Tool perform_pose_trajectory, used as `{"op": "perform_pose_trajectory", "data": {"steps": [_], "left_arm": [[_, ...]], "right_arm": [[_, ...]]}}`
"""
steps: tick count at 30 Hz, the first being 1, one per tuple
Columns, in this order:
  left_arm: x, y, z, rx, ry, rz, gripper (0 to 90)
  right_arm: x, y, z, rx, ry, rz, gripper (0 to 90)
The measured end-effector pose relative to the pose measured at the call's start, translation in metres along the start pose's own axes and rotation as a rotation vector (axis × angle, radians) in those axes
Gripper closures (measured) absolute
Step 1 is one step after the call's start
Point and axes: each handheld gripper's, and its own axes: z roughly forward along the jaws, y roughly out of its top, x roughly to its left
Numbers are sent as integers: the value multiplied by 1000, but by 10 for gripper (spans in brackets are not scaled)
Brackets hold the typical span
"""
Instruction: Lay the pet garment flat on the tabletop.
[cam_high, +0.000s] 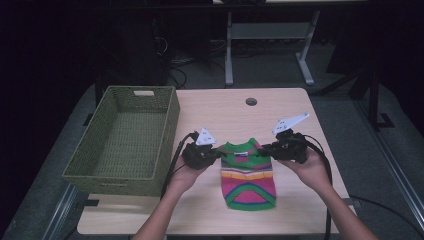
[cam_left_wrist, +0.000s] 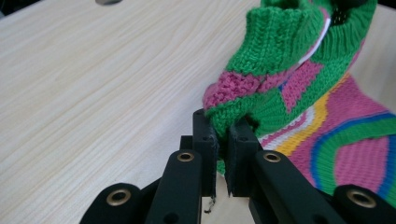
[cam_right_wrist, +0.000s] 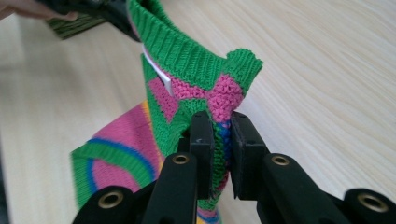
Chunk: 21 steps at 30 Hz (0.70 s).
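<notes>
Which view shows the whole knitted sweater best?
The high view: the sweater lies in full on the table, from collar to hem, between both grippers. The left gripper view gives one shoulder pinched in its jaws and part of the striped front; the right gripper view gives the other shoulder, the collar and a white label.

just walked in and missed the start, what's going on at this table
A person at a wooden table holds a small striped knit sweater with a gripper in each hand. The left gripper is shut on one shoulder of the sweater and the right gripper is shut on the other, so the collar end is raised while the bottom hem lies on the table. A green woven basket sits at the table's left side with nothing in it.
</notes>
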Motion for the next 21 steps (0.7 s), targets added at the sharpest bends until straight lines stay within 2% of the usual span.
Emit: {"op": "perform_pose_trajectory", "data": {"steps": [1, 3, 8, 9, 10, 11, 12, 13, 14, 15, 16, 17, 18, 19, 20, 21], "left_arm": [[1, 1, 5, 4, 30, 5, 833], [7, 4, 18, 22, 32, -11, 820], [10, 11, 36, 40, 59, -1, 831], [10, 12, 40, 36, 85, -11, 806], [10, 12, 40, 36, 85, -11, 688], [8, 16, 47, 38, 257, -20, 497], [8, 16, 47, 38, 257, -20, 397], [11, 17, 49, 21, 268, -53, 388], [11, 17, 49, 21, 268, -53, 381], [12, 18, 49, 17, 269, -64, 371], [12, 17, 49, 13, 266, -64, 371], [10, 16, 49, 11, 240, -62, 370], [10, 16, 49, 11, 240, -62, 368], [7, 14, 50, 12, 209, -52, 367], [7, 14, 50, 12, 209, -52, 368], [4, 12, 51, 21, 158, -55, 367]], "right_arm": [[-4, 0, 3, -2, -4, 14, 804], [-14, 0, 12, 13, -39, 29, 804], [-27, -3, 23, 38, -55, 71, 799], [-30, -2, 25, 43, -77, 63, 790], [-30, -2, 25, 43, -77, 63, 790], [-38, 1, 29, 44, -117, 98, 694], [-38, 1, 29, 44, -117, 98, 694], [-49, 5, 30, 23, -154, 171, 596], [-49, 5, 30, 23, -154, 171, 596], [-57, 9, 28, -8, -159, 213, 564], [-57, 9, 28, -8, -159, 213, 564], [-59, 11, 27, -10, -159, 213, 563], [-59, 10, 27, -9, -154, 204, 562], [-58, 10, 27, -2, -143, 197, 563], [-58, 10, 27, -2, -143, 197, 563], [-55, 7, 30, 26, -124, 179, 581]]}}
